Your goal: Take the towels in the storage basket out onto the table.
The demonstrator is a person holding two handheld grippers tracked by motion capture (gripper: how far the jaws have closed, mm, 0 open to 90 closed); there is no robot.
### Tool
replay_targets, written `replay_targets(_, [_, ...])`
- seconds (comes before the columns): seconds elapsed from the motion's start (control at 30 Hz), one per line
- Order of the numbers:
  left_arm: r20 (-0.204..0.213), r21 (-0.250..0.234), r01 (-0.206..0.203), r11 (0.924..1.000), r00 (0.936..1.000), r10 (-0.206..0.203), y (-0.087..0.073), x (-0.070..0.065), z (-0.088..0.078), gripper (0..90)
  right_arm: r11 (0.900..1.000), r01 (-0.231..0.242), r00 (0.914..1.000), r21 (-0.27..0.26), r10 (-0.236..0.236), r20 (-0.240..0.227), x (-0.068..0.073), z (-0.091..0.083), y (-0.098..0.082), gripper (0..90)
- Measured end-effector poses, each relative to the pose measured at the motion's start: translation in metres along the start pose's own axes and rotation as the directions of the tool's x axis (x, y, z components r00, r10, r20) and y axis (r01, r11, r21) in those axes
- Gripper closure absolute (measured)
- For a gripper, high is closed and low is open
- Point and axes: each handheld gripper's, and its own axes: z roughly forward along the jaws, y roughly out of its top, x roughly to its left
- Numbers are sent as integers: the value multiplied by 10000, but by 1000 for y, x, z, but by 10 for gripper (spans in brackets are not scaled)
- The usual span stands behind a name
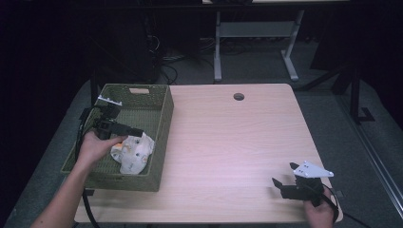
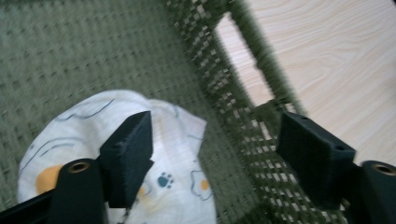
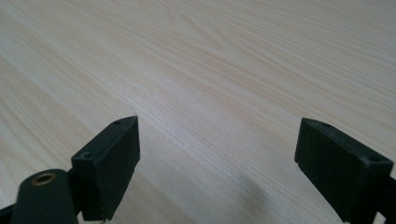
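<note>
High view: left tool [image 1: 135, 132] inside green woven basket [image 1: 164, 118] at desk [image 1: 228, 142] left, over white printed cloth [image 1: 133, 152] lying in basket. Right tool [image 1: 279, 185] near desk's front right, well apart.
Left gripper view: jaws released, one over cloth [image 2: 173, 186], not clamped.
Right gripper view: jaws released above bare desk [image 3: 210, 70].

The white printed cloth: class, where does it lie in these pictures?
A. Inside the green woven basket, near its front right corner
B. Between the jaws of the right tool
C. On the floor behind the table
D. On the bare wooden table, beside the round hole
A. The high view shows the white printed cloth inside the green woven basket, and the left gripper view shows it on the basket's woven floor beside the wall.
</note>
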Motion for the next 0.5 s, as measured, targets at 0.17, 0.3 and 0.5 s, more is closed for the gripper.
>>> replay_targets(0.17, [-750, 475, 376, 9982, 9966, -340, -2, 12, 9, 260, 10000, -12, 10000, 6, 12, -11, 0, 0, 0, 137])
replay_targets(0.3, [-990, 716, 541, 9960, 9940, -469, -1, 17, 13, 256, 10000, -19, 10000, -2, 19, -9, 0, 0, 0, 137])
replay_targets(0.5, [-1644, 1418, 679, 9876, 9854, -441, -2, 26, 29, 240, 10000, -49, 10000, 11, 49, -25, 0, -1, 0, 137])
